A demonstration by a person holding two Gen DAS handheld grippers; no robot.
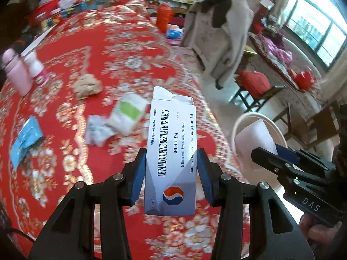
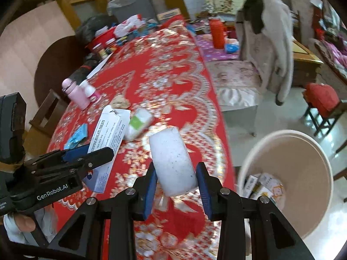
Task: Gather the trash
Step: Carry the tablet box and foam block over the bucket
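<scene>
Right gripper (image 2: 176, 182), clamping a white foam block (image 2: 172, 162), is nearer the waste bin (image 2: 303, 149) at its right; left gripper (image 1: 171, 169) clamps an upright tablet box (image 1: 171, 151).

blurred: green-white packet (image 1: 128, 112) | cut off: bin (image 2: 303, 151) lower rim | unreadable: box (image 1: 171, 151) small print

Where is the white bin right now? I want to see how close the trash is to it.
The white bin stands on the floor at the lower right of the right wrist view, just off the red tablecloth's edge, right of the held white foam block.
</scene>
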